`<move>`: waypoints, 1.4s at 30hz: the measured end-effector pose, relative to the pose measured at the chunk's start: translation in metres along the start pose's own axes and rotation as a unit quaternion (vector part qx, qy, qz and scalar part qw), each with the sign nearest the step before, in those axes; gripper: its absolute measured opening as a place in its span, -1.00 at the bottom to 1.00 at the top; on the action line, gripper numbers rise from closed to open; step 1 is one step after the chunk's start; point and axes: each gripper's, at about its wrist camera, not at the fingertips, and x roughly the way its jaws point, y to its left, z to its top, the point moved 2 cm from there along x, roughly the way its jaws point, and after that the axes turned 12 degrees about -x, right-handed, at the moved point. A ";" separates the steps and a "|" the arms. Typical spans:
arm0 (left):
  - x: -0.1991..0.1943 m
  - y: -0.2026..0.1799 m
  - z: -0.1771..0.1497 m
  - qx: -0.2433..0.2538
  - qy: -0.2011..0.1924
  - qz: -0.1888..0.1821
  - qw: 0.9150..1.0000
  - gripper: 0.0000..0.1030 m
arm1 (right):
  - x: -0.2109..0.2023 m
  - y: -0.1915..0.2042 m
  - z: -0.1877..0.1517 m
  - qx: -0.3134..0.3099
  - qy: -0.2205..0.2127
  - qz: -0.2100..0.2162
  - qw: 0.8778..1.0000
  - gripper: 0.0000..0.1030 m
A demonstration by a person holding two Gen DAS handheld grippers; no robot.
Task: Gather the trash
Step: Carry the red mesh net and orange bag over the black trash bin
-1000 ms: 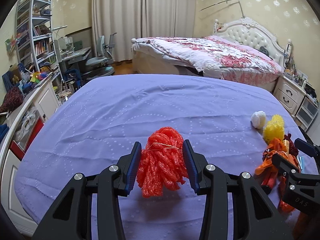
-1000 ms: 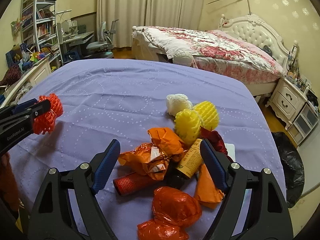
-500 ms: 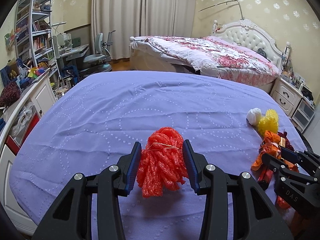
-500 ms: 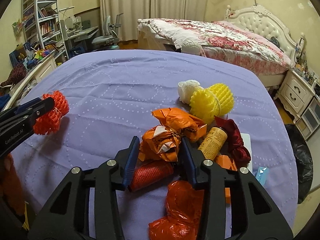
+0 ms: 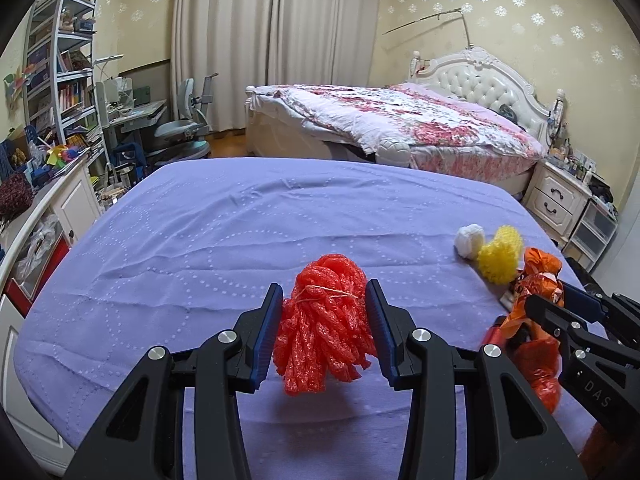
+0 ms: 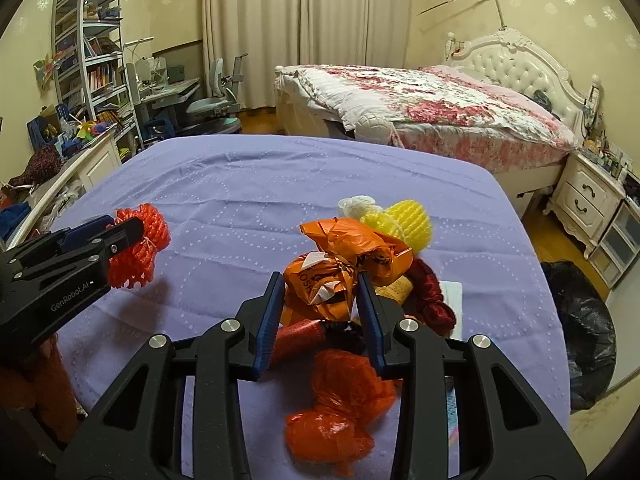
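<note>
A red foam net (image 5: 324, 328) hangs above the purple sheet (image 5: 224, 232), and my left gripper (image 5: 323, 292) is shut on it; both also show at the left of the right wrist view, the red net (image 6: 140, 248) in the left gripper (image 6: 120, 232). My right gripper (image 6: 319, 280) has its pads pressed on a crumpled orange plastic bag (image 6: 316, 292), jaws still closing. The bag sits at the top of a trash pile. In the left wrist view the right gripper (image 5: 550, 296) is at the right edge with the orange bag (image 5: 540, 276).
The pile holds a yellow foam net (image 6: 404, 220), a white foam net (image 6: 356, 204), a dark red wrapper (image 6: 428, 296), a red tube (image 6: 300, 332) and a red-orange bag (image 6: 344, 396). A black trash bag (image 6: 580, 320) stands on the floor at the right.
My right gripper went from wide open over the pile to closed on the orange bag, which has come up a little. The left gripper shifted slightly, still holding the red net.
</note>
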 end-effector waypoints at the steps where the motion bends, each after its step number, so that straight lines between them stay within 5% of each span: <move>1: -0.001 -0.006 0.000 0.003 -0.001 -0.005 1.000 -0.17 | -0.003 -0.004 0.000 0.002 -0.003 -0.005 1.000 -0.30; 21: 0.011 -0.181 -0.017 0.094 0.010 -0.148 0.985 -0.17 | -0.049 -0.179 -0.056 0.100 -0.005 -0.164 0.981 -0.30; 42: 0.067 -0.335 -0.045 0.170 0.042 -0.189 0.966 -0.17 | -0.031 -0.294 -0.119 0.184 0.030 -0.232 0.955 -0.29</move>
